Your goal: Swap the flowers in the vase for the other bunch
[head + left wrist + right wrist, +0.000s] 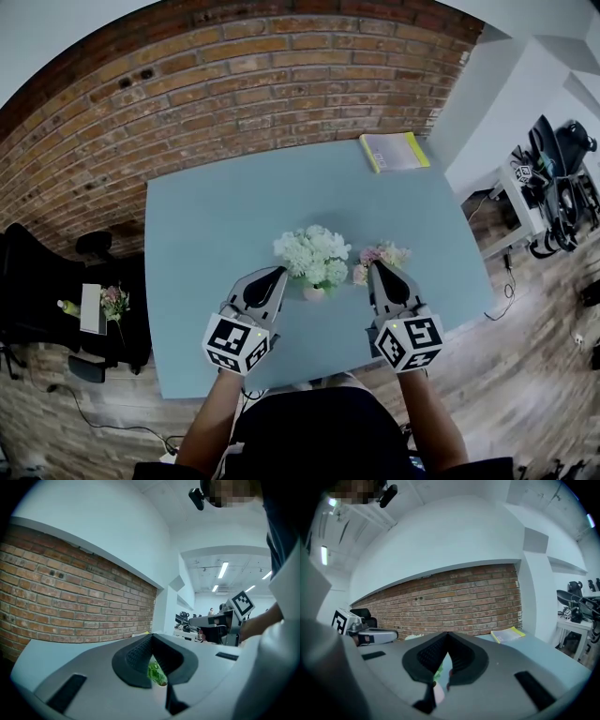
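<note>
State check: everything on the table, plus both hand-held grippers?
white flowers: standing in the vase.
vase: upright on the table, mostly hidden by blooms.
pink bunch: lying on the table, right of the vase.
book: flat at the far corner.
left hand-held gripper: shut.
right hand-held gripper: shut.

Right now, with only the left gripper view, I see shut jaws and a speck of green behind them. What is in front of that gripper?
Observer: A white bunch standing in a small vase on the table, just beyond the left gripper.
Operator: Where is the other bunch?
Observer: The pink bunch lies on the table right of the vase, by the right gripper.
Operator: Does the right gripper hold it?
Observer: No, its jaws are shut on nothing.
</note>
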### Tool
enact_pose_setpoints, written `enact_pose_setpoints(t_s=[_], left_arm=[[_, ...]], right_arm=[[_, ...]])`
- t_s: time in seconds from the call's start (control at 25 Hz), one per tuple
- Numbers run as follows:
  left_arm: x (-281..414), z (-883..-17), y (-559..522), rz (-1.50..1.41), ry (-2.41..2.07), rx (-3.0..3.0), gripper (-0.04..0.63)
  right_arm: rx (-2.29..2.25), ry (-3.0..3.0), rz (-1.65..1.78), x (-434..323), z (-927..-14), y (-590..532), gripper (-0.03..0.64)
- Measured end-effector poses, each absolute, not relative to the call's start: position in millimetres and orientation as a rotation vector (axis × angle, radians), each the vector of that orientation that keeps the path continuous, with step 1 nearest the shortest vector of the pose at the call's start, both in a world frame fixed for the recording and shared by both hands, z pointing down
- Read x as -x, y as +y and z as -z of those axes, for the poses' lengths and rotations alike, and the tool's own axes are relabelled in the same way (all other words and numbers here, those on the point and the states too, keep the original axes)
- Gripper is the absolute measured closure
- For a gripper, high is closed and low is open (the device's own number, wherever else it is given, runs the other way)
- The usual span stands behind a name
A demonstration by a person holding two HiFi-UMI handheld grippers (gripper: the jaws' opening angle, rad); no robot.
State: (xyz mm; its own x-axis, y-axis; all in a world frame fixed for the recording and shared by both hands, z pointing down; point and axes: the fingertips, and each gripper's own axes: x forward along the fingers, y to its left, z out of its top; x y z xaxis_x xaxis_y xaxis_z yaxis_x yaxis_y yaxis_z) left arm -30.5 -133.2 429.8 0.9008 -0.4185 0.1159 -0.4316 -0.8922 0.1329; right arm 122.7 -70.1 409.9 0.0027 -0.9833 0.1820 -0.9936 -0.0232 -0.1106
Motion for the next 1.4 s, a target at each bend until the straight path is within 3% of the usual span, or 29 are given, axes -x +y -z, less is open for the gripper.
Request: enact_pose_setpoints(t_s=[0.84, 1.4], left_arm=[[53, -455, -114, -0.077, -0.786, -2.813, 0.583], [65, -472, -111, -0.113, -0.845, -2.761, 0.477]], right_arm=[[-1.973, -2.352, -0.305, -123, -414, -107, 0.604], [-1.890, -2.412, -0.296, -116, -414, -121, 0.604]])
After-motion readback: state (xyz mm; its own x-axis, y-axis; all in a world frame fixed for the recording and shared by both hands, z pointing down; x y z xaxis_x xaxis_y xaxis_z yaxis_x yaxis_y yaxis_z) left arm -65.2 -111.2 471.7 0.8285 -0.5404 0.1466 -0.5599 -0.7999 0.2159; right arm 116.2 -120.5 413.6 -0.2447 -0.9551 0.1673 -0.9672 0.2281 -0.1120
